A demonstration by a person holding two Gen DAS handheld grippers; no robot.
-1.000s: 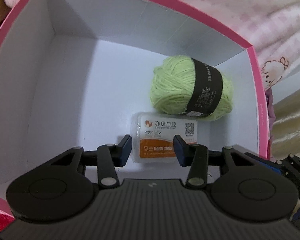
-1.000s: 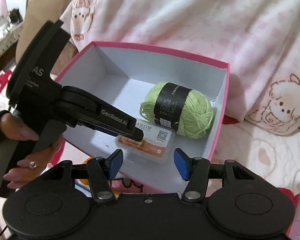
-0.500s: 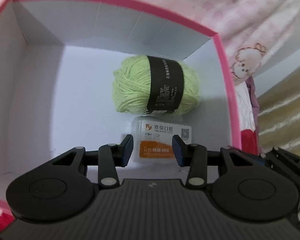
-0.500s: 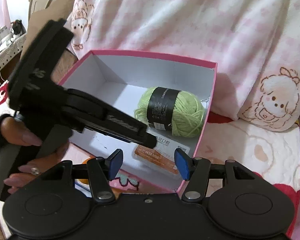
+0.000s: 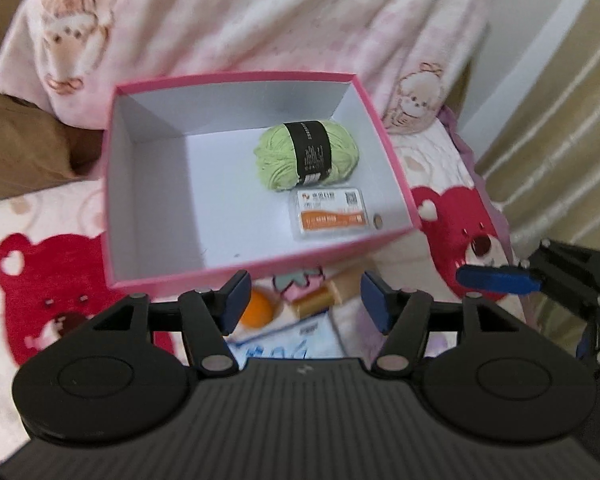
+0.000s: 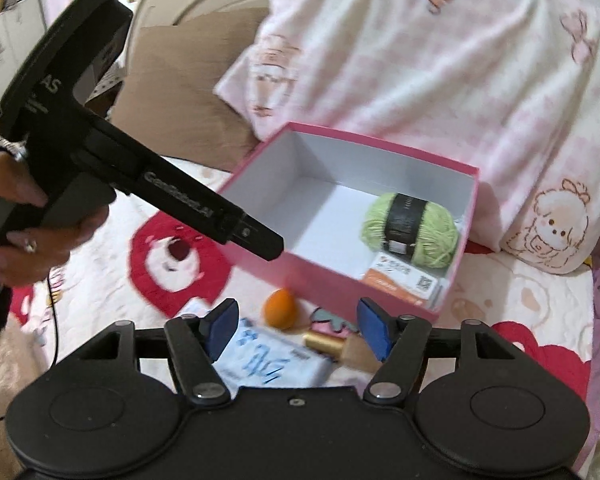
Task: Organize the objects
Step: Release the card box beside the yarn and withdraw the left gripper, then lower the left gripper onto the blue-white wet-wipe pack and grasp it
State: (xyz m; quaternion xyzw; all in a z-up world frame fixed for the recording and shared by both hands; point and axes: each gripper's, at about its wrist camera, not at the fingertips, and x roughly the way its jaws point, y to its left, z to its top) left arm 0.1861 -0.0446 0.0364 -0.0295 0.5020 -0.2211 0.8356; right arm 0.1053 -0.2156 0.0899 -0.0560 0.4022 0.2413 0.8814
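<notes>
A pink box (image 5: 116,184) (image 6: 324,272) with a white inside lies on the bed. In it are a green yarn ball (image 5: 306,154) (image 6: 412,226) and a clear card case with an orange label (image 5: 332,216) (image 6: 400,278). My left gripper (image 5: 304,300) is open and empty, above the box's near edge. My right gripper (image 6: 296,328) is open and empty. In front of the box lie an orange egg-shaped sponge (image 5: 258,310) (image 6: 280,308), a gold-handled brush (image 5: 332,292) (image 6: 340,346) and a blue-and-white pack (image 6: 268,364).
The bed cover (image 5: 60,248) has red bear prints. A pink blanket (image 5: 260,12) is heaped behind the box, with a brown pillow (image 5: 16,148) to the left. A curtain (image 5: 560,140) hangs on the right.
My left gripper has pulled back out of the box and risen, leaving the card case inside beside the yarn. My right gripper has also drawn back, bringing the loose items in front into view.
</notes>
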